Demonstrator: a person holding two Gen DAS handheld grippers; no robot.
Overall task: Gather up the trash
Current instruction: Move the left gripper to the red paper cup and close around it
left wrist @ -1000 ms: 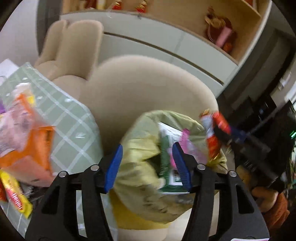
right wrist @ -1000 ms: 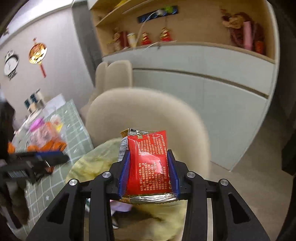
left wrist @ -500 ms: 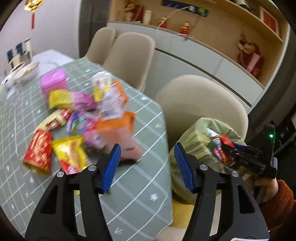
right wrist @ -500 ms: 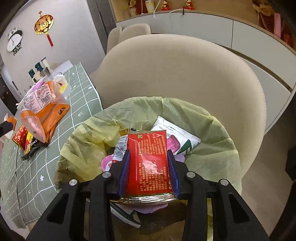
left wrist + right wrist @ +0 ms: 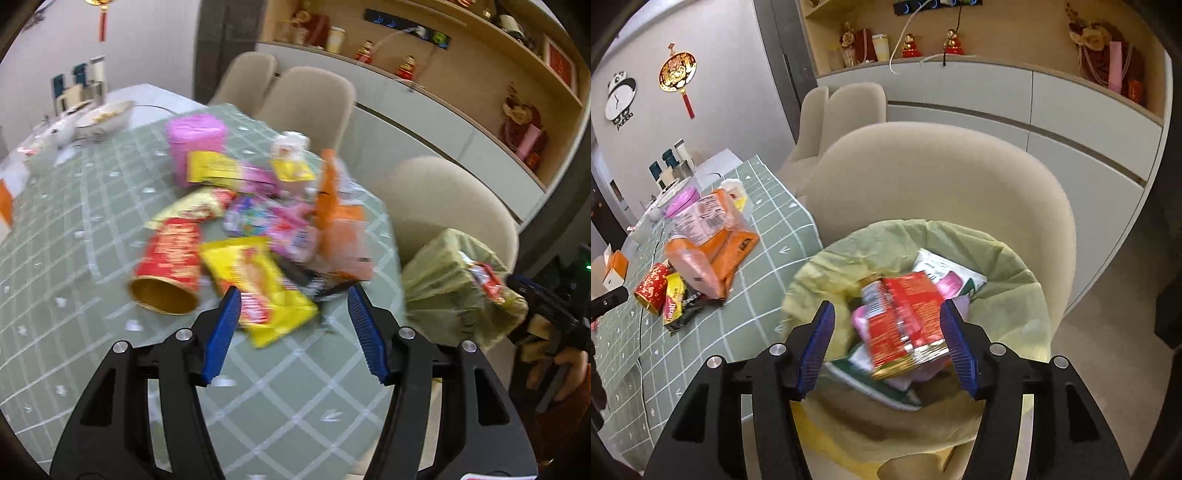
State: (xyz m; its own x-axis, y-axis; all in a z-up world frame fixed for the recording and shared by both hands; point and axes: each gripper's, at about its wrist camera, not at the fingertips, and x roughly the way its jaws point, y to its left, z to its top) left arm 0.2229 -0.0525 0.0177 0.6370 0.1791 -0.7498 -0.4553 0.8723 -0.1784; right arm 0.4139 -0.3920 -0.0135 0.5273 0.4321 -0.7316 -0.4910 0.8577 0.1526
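Blue-padded fingers on the right gripper (image 5: 886,339) are spread wide with nothing pinched, and the red snack packet (image 5: 905,317) sits loose between them, blurry, over the bin's yellow-green liner bag (image 5: 1004,295). Left gripper (image 5: 293,328) is wide apart too, hanging over the green checked tablecloth (image 5: 295,398) right by a yellow wrapper (image 5: 258,284). Further back there's a red cup (image 5: 170,269) on its side, and a beige chair (image 5: 942,173) behind the bin.

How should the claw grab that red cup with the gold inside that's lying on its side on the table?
The red cup lies tipped over, its gold mouth toward the open left claw. Probably best to come down from above and squeeze across its round sides near the middle; the yellow packet crowds its right side.
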